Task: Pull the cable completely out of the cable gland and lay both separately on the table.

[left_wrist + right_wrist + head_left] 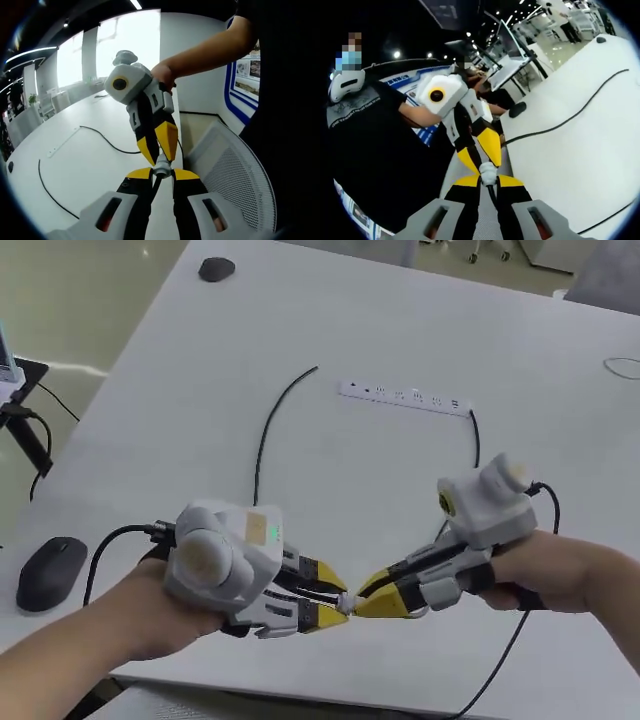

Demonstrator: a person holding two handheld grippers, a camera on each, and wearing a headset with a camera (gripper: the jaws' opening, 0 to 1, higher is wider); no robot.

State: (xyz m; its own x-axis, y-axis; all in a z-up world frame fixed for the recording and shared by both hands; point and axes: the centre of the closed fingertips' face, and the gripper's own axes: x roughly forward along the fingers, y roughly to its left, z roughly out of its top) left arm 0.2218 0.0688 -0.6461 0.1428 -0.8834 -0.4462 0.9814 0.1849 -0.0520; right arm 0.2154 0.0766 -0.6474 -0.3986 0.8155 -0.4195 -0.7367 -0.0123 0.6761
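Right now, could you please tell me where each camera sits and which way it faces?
Head view: on the person's head, looking forward and down at the table; the forearms, left gripper and right gripper show.
Left gripper view: on the left gripper, looking along its jaws at the right gripper and the arm holding it.
Right gripper view: on the right gripper, looking back at the left gripper and the person's torso.
Shared: the gripper views face each other, meeting at the cable gland.
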